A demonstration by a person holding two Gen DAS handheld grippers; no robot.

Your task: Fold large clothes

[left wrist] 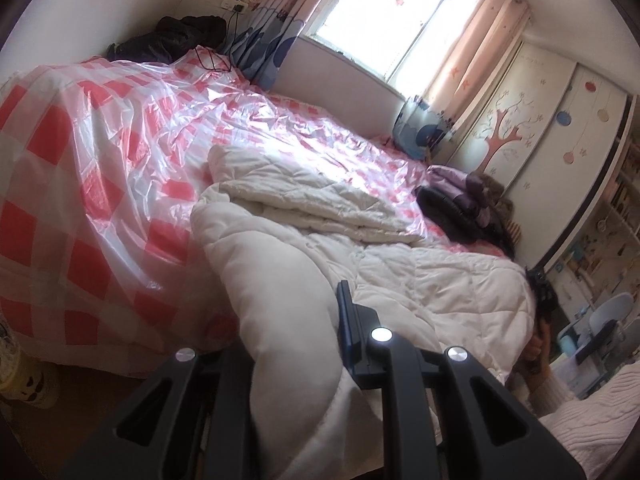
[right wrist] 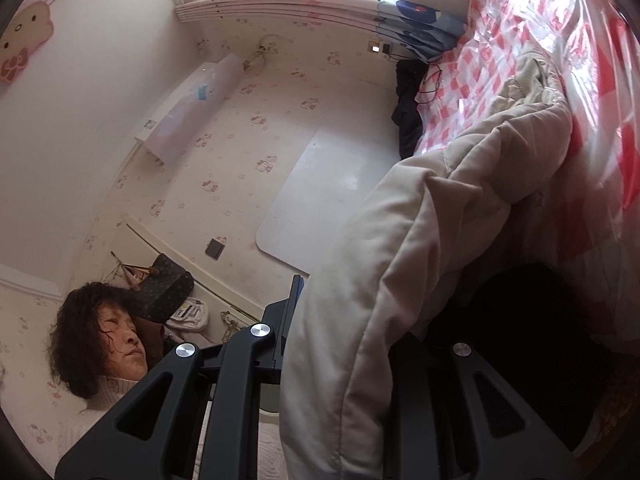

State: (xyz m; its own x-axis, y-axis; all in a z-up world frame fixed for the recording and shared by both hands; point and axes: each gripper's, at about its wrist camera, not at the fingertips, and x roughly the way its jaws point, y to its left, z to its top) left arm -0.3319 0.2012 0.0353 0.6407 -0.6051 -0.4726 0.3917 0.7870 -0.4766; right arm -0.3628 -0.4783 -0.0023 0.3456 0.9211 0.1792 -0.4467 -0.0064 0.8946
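Note:
A large cream quilted coat (left wrist: 360, 248) lies on a bed under red-and-white checked plastic sheet (left wrist: 100, 152). In the left wrist view a thick edge of the coat runs down between the black jaws, and my left gripper (left wrist: 296, 344) is shut on it. Part of the garment is folded over itself farther up the bed. In the right wrist view the same coat (right wrist: 400, 260) hangs bunched from the bed toward the camera, lifted off it. My right gripper (right wrist: 344, 360) is shut on that bunched edge; its right finger is hidden behind the cloth.
Dark and purple clothes (left wrist: 460, 200) are piled at the bed's far right, a black garment (left wrist: 172, 36) at the headboard wall. A window (left wrist: 384, 12) with curtains stands behind. A person's head (right wrist: 100, 340) shows low at the left in the right wrist view. A chair (left wrist: 604, 320) stands at the right.

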